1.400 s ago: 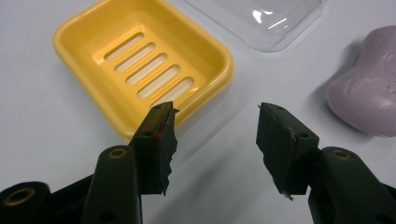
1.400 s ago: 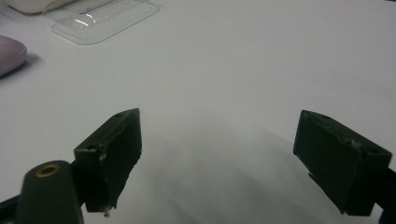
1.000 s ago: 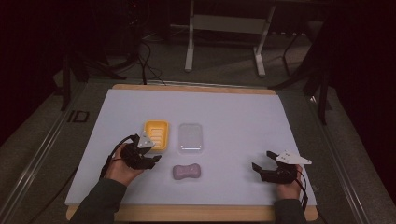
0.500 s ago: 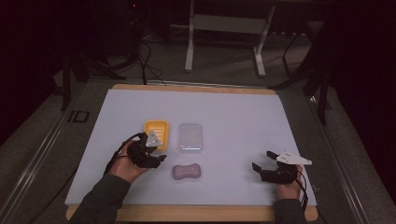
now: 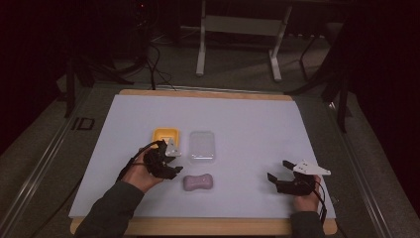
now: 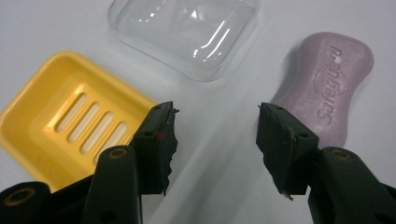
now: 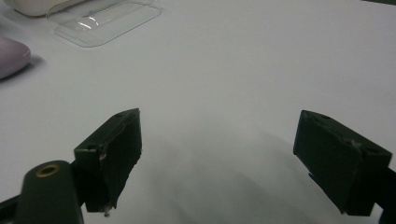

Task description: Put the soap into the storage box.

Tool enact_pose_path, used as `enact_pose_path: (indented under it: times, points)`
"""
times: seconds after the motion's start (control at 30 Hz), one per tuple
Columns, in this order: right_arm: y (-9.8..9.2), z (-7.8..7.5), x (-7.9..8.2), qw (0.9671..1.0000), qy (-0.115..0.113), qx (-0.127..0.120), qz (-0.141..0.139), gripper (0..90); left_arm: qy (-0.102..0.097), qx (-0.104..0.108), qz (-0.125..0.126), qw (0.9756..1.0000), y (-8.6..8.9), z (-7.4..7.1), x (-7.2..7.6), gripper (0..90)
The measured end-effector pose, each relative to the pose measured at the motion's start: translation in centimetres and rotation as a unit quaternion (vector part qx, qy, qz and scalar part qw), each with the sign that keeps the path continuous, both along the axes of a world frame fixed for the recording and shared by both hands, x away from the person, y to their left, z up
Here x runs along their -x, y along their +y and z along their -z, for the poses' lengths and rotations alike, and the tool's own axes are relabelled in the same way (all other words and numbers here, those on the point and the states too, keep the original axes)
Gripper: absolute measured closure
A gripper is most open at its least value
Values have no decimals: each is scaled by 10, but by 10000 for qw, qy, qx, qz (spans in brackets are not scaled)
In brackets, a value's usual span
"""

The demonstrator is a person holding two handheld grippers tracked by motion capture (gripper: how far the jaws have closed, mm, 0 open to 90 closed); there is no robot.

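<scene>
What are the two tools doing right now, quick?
Left tool: open, holding nothing, near the soap.
Right tool: open, holding nothing.

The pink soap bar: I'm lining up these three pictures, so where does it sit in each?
High view: soap bar lies low centre, just right of the left gripper.
Left gripper view: upper right, beyond the right-hand jaw.
Right gripper view: cut off at the left edge.
Shared landmark: the clear lid beside it.
</scene>
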State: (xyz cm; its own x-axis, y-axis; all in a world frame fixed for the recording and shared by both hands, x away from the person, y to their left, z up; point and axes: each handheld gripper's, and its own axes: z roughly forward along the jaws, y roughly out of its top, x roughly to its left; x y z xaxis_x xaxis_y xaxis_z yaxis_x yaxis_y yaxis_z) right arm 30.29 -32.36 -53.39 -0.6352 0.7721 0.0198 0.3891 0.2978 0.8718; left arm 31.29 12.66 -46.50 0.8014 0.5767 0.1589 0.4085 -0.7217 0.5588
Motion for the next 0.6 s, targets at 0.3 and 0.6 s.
enact_pose_path:
  times: [0.3, 0.6]
  points:
    - [0, 0, 0, 10000, 3, -12, -4, 151, 94, -153, 277, 9995, -15, 0, -2, 472]
    - [0, 0, 0, 10000, 1, -13, -6, 151, 149, -218, 490, 9985, -26, -3, -3, 469]
